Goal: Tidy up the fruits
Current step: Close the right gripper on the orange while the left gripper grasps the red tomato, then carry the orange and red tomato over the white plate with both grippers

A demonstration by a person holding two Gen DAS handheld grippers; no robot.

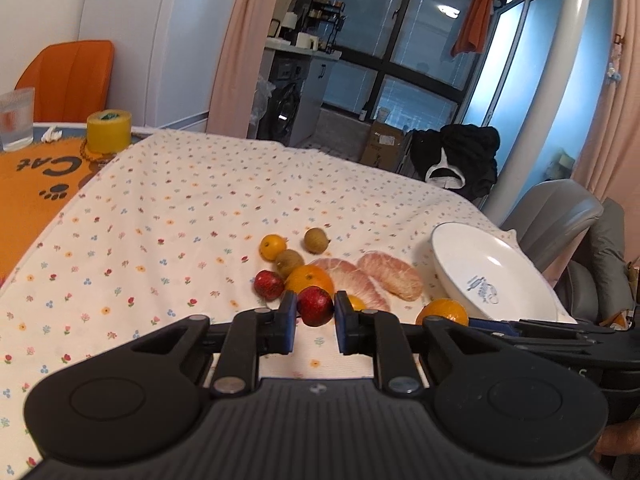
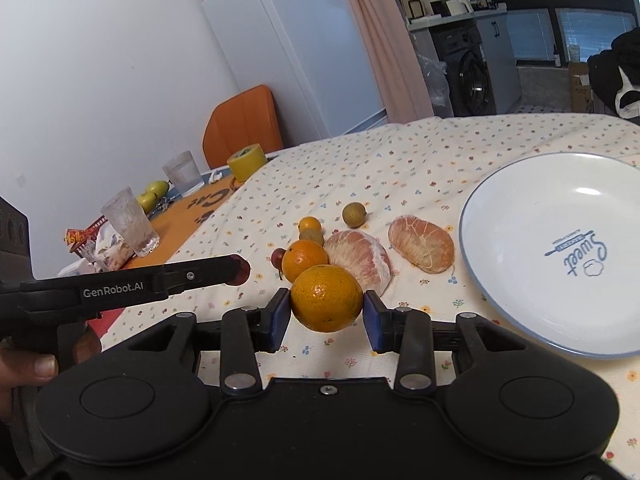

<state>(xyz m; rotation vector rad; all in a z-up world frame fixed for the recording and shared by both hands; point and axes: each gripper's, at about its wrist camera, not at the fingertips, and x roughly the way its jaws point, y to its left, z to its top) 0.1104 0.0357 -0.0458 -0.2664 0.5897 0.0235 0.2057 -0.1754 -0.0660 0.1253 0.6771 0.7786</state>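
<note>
Red and small, the strawberry (image 1: 315, 306) sits clamped in the left gripper (image 1: 315, 312) above the tablecloth (image 1: 180, 208); soft, likely to bruise. The right gripper (image 2: 326, 312) pinches a firm orange (image 2: 326, 298) across its middle, beside the plate (image 2: 500, 292).

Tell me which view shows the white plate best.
The right wrist view: the white plate faces the camera, with most of its blue rim, empty inside and printed "Sweet" logo readable, though the frame edge crops its right side. The left wrist view shows it smaller, at a steep angle, with its near edge hidden behind the other gripper.
</note>
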